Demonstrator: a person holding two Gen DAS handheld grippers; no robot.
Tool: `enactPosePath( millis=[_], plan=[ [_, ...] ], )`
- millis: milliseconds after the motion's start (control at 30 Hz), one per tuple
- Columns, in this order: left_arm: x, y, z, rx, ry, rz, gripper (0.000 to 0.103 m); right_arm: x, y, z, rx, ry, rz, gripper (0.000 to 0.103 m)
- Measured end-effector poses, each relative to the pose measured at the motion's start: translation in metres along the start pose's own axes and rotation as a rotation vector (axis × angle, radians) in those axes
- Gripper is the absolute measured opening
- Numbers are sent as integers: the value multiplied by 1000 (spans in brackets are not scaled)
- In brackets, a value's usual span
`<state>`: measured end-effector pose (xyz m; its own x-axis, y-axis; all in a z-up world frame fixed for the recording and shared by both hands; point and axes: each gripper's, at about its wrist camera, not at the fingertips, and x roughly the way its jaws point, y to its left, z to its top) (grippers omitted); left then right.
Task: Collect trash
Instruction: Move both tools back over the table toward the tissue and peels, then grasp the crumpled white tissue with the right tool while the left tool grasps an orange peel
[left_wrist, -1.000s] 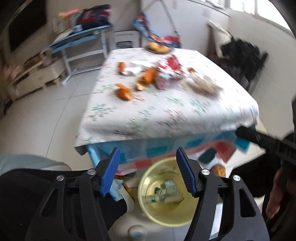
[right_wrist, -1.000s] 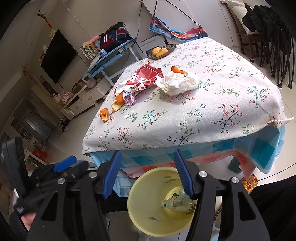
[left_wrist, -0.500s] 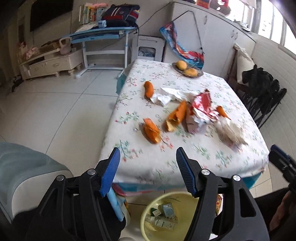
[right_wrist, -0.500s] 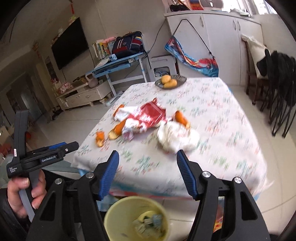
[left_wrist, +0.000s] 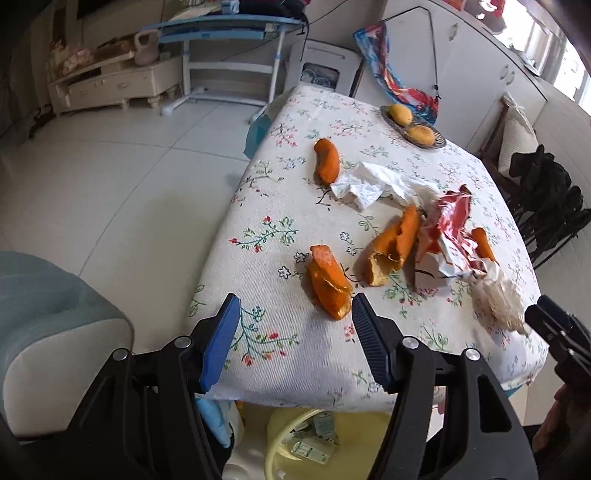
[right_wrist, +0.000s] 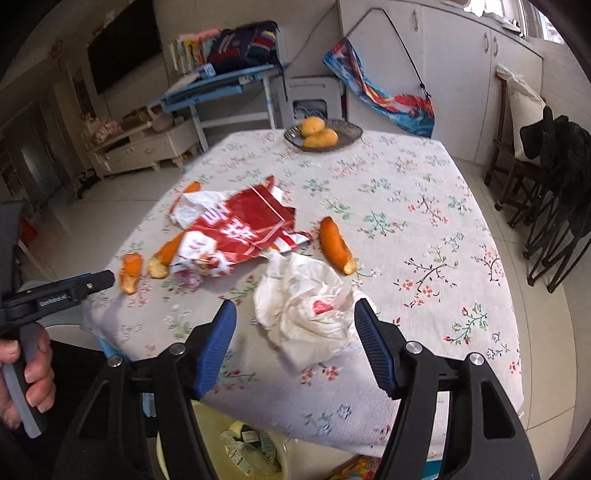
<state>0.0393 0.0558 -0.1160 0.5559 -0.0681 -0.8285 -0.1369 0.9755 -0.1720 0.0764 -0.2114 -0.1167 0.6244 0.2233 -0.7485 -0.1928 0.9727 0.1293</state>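
Observation:
Trash lies on the floral tablecloth (left_wrist: 280, 206): several orange peels, the nearest one (left_wrist: 327, 286) just beyond my open, empty left gripper (left_wrist: 295, 319). A red and white wrapper (right_wrist: 243, 232) and a crumpled white tissue (left_wrist: 373, 184) lie mid-table. A crumpled white plastic bag (right_wrist: 310, 317) lies just ahead of my open, empty right gripper (right_wrist: 295, 325), with another peel (right_wrist: 334, 245) behind it. A yellow bin (left_wrist: 291, 439) holding some trash stands on the floor below the table's near edge; it also shows in the right wrist view (right_wrist: 255, 448).
A dish with two mangoes (right_wrist: 321, 134) sits at the table's far end. Dark chairs (right_wrist: 554, 173) stand to the right. A blue desk (left_wrist: 225, 33) and a low cabinet (left_wrist: 110, 85) stand beyond on the tiled floor. A grey seat (left_wrist: 48, 321) is at lower left.
Both grippers have risen from over the yellow bin up to table height and moved in over the table's near edge. Both stay open and empty.

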Motion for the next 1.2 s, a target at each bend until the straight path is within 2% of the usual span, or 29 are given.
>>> enactPosePath(
  millis=[267, 500, 733, 800, 833, 900, 967, 1033, 1100, 1167, 1200],
  plan=[
    [22, -4, 10, -15, 17, 10, 61, 20, -2, 0, 13, 59, -11, 64],
    [29, -16, 14, 26, 2, 48, 61, 23, -9, -2, 28, 70, -25, 64],
    [33, -22, 17, 51, -14, 61, 60, 22, -15, -3, 56, 61, -17, 53],
    [33, -24, 16, 60, -20, 64, 56, 22, -16, -3, 59, 57, -14, 51],
    [34, -24, 16, 67, -21, 63, 49, 21, -17, -3, 60, 57, -12, 49],
    [33, -25, 15, 75, -19, 45, 29, 20, -16, -3, 61, 51, -7, 47],
    [32, -26, 14, 84, -18, 31, 23, 19, -17, -3, 64, 44, 0, 44],
    [29, -26, 13, 91, -25, 20, 19, 17, -17, -3, 69, 34, 14, 42],
    [24, -26, 11, 90, -42, 3, 18, 14, -17, -3, 76, 18, 39, 36],
    [19, -26, 10, 89, -62, -8, 18, 12, -14, -3, 71, 9, 53, 25],
    [16, -25, 10, 87, -69, -12, 18, 12, -12, -3, 65, 11, 49, 25]
  ],
)
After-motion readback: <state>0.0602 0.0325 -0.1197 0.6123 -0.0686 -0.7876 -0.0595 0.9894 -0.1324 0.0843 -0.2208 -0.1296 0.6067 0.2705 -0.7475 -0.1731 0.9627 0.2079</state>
